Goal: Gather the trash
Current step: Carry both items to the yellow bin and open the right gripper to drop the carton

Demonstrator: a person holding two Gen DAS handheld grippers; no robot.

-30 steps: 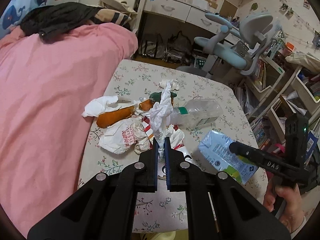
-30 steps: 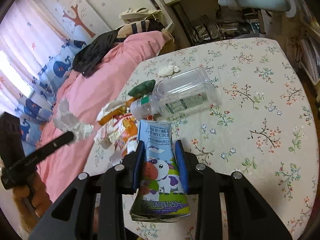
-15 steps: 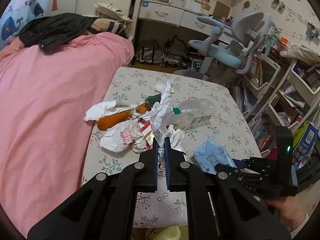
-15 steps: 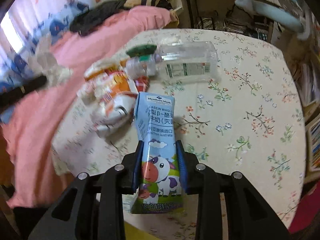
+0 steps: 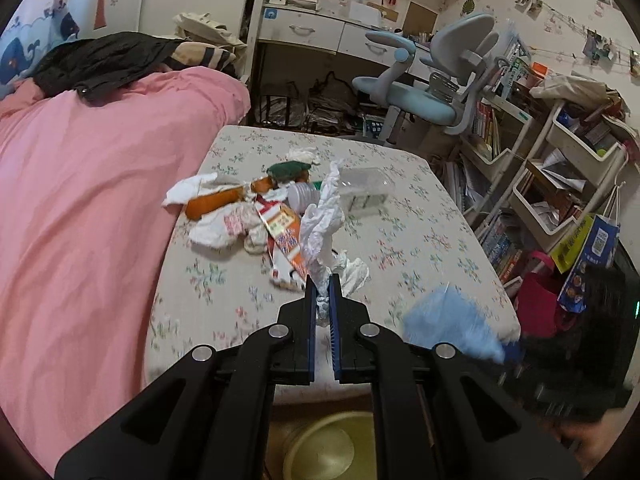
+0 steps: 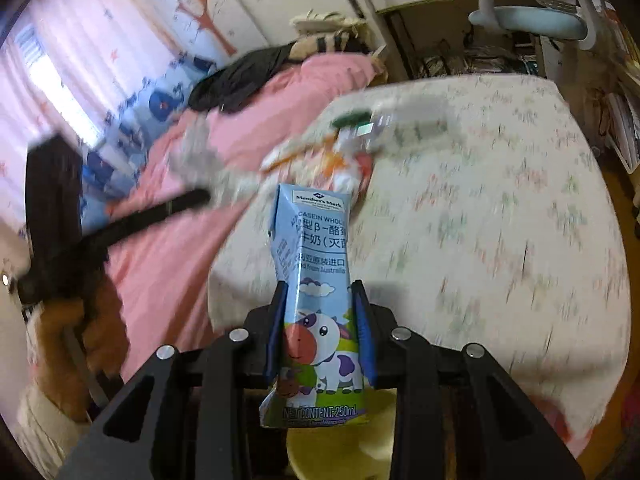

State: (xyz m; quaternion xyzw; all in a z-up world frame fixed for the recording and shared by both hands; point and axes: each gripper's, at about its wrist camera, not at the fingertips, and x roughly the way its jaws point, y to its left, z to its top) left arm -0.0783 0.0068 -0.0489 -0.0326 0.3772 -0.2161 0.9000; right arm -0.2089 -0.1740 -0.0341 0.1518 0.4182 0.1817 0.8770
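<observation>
Carrying both loads: my right gripper [image 6: 320,320] clamps the milk carton [image 6: 316,300], my left gripper [image 5: 322,300] pinches crumpled tissue [image 5: 320,232]; I'd release only squarely over the near yellow bin [image 5: 320,452]

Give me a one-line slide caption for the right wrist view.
Right gripper clamps a blue 250 mL milk carton above a yellow bin at the floral table's edge.

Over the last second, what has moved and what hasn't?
Both grippers drew back past the table edge, over a yellow bin. The right gripper carried the milk carton off the table; the left gripper kept its crumpled tissue. Nothing was released. The bottle and wrappers stayed put.
</observation>
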